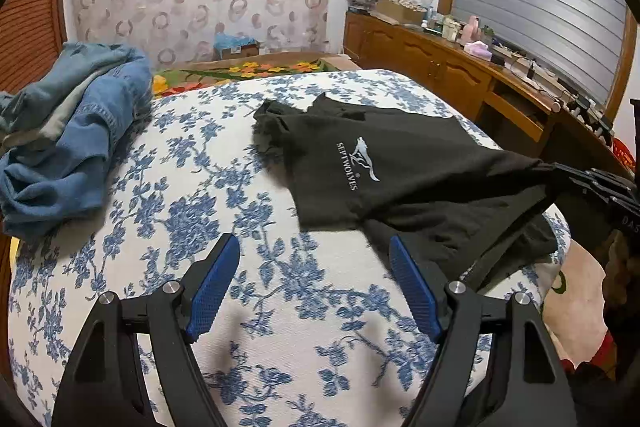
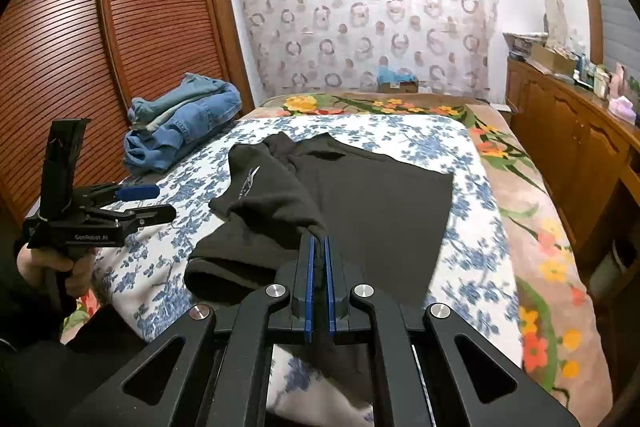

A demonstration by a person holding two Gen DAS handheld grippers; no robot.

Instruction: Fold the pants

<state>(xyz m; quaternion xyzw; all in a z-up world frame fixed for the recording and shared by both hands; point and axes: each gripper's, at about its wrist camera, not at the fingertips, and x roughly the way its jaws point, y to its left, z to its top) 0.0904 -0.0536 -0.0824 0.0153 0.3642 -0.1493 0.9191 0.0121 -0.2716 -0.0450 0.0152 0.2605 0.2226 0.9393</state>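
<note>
The right tool (image 2: 318, 247) has its blue pads pressed together on a fold of the black pants (image 2: 360, 195), pinching the cloth right at its tips so that a ridge of fabric lifts from the bed (image 2: 472, 251) toward it. Beyond those tips the pants spread flat across the blue-flowered cover, with a pale printed logo on the part to the left. The left tool (image 1: 314, 263) stands wide open with nothing between its pads, hovering over bare cover just short of the near edge of the pants, which lie ahead of it and to its right. A hand (image 2: 60, 267) grips its handle. Farther off, ahead and to the left of both tools, a heap of blue jeans (image 1: 76, 131) rests at the bed's edge.
</note>
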